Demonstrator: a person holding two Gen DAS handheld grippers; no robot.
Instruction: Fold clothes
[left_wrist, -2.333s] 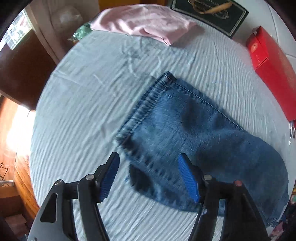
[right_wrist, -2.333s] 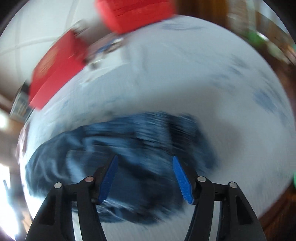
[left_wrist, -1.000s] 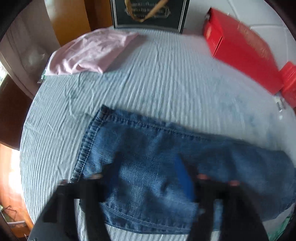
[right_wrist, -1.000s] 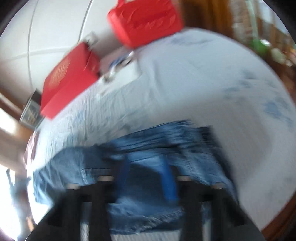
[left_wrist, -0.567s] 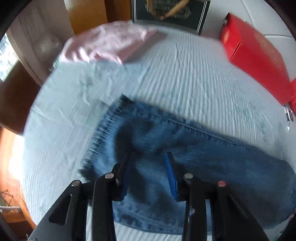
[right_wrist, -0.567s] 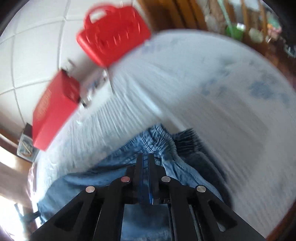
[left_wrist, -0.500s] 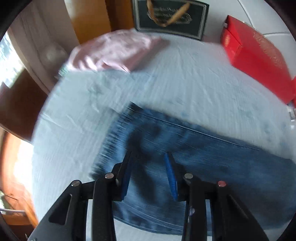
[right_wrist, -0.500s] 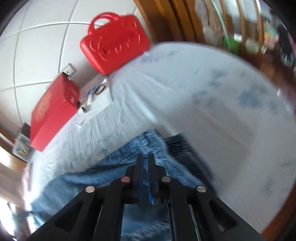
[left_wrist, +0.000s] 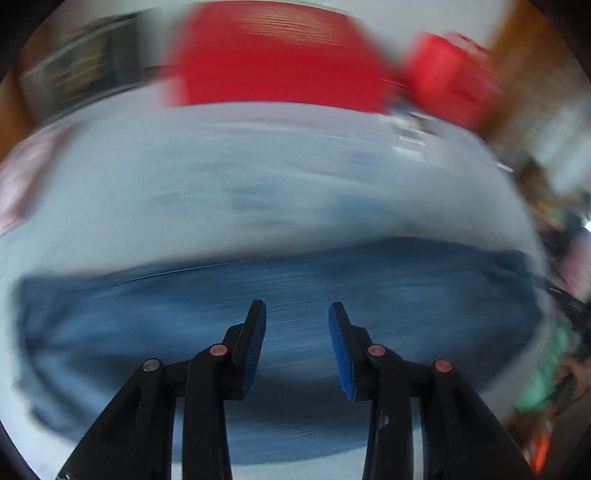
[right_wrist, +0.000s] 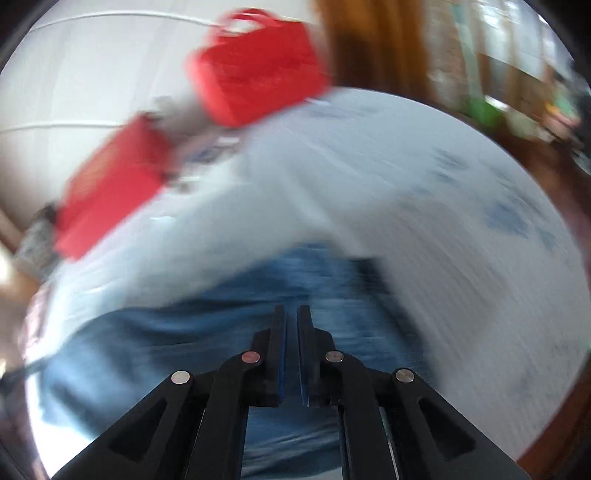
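Note:
Blue denim jeans (left_wrist: 295, 288) lie folded on a pale blue cloth-covered table (left_wrist: 258, 177); both views are motion-blurred. My left gripper (left_wrist: 297, 314) is open, its blue pads apart, above the middle of the jeans and holding nothing. The jeans also show in the right wrist view (right_wrist: 184, 332). My right gripper (right_wrist: 291, 314) has its fingers nearly together over the denim's upper edge; whether cloth is pinched between them is not visible.
A red box (left_wrist: 273, 55) and a red bag (left_wrist: 454, 74) stand at the table's far side; in the right wrist view the box (right_wrist: 114, 184) and bag (right_wrist: 258, 70) show too. A pink garment (left_wrist: 22, 177) lies at left. Clutter sits off the right edge.
The left view has swung quickly to the right, now facing the red box, with the jaws a bit wider. The right gripper stays nearly shut and has shifted over the jeans.

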